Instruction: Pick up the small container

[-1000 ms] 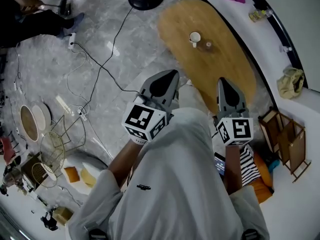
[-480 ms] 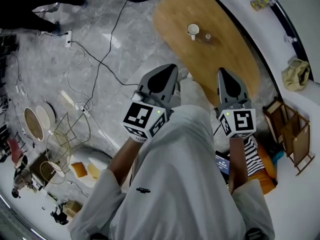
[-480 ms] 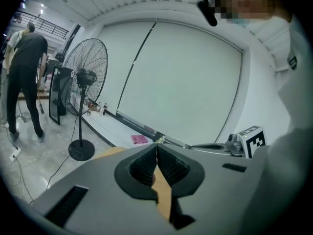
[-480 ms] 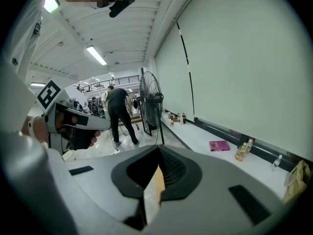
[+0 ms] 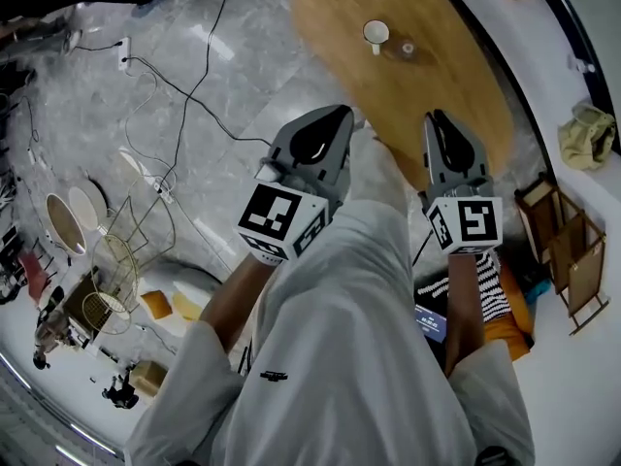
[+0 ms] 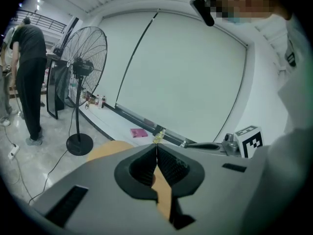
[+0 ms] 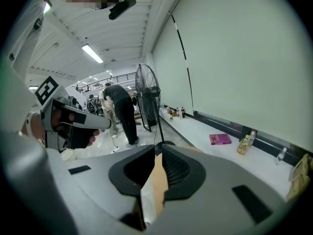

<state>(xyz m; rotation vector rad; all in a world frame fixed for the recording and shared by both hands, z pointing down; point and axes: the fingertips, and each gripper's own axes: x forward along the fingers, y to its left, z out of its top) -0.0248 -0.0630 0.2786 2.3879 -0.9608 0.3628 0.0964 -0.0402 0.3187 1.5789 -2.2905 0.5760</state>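
Small container (image 5: 375, 33), white, sits at the far end of the wooden desk (image 5: 437, 76), well beyond both grippers. Brown bit (image 5: 408, 49) beside it is too small to identify. Left gripper (image 5: 338, 115) jaws pressed together, nothing between. Right gripper (image 5: 439, 117) jaws have just been opening to a slit, nothing between.

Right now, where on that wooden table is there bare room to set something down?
Most of the wooden table is bare: everything on the near side of the white cup and small container, which sit at its far end. Down to its right it is crowded with wooden racks and a striped cloth.
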